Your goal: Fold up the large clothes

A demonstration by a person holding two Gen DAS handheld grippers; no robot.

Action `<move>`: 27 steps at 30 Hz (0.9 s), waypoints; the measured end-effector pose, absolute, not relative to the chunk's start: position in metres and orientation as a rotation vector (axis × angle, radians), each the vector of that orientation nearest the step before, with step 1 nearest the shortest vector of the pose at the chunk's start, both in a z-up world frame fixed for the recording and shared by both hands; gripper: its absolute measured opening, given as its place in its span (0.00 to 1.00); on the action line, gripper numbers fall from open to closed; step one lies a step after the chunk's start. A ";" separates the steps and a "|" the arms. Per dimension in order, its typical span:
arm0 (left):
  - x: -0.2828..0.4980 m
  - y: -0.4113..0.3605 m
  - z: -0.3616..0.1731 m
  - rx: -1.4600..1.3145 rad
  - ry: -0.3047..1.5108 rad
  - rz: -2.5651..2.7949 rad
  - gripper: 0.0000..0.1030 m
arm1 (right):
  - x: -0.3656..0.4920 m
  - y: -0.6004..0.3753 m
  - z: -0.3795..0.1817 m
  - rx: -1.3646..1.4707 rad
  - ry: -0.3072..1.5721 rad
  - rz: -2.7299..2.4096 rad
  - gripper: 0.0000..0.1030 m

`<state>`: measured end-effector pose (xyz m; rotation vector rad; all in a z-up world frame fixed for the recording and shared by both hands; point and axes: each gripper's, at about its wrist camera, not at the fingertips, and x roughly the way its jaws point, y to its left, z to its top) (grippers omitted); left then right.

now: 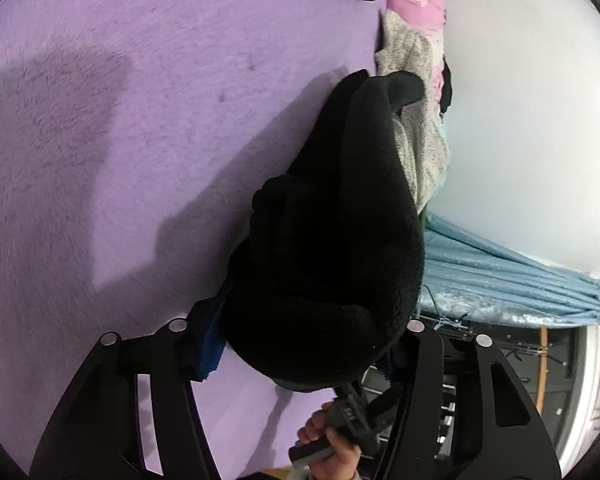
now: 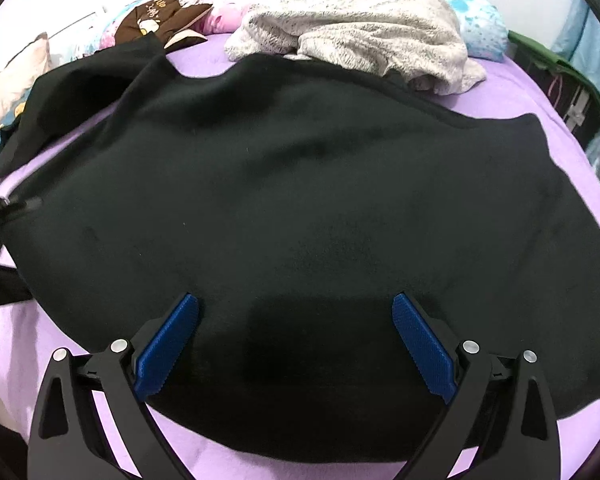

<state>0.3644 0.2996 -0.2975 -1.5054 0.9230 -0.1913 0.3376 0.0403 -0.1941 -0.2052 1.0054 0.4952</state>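
Because the black fleece garment point(image 2: 300, 208) is thick, soft and limp, it sags wherever unsupported; take hold at an edge. It fills the frame centre on the purple bedspread point(image 2: 572, 160). The left gripper point(image 1: 308, 344) clamps a bunched fold; the right gripper point(image 2: 296, 344) hovers spread apart.

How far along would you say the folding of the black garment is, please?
Done: the black garment lies spread on the purple bed cover. In hand: the left tongs have bunched black fabric between them; the right tongs hover open. Left: no fold visible yet; the grey garment waits.
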 end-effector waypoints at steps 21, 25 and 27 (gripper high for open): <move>0.365 0.264 -0.207 -1.174 0.826 -0.224 0.44 | 0.348 0.030 -0.220 -0.412 0.992 0.453 0.94; 0.367 0.245 -0.186 -1.076 0.799 -0.227 0.43 | 0.354 0.022 -0.231 -0.323 1.006 0.464 0.94; 0.369 0.237 -0.177 -1.039 0.788 -0.233 0.43 | 0.355 0.023 -0.234 -0.333 1.001 0.464 0.95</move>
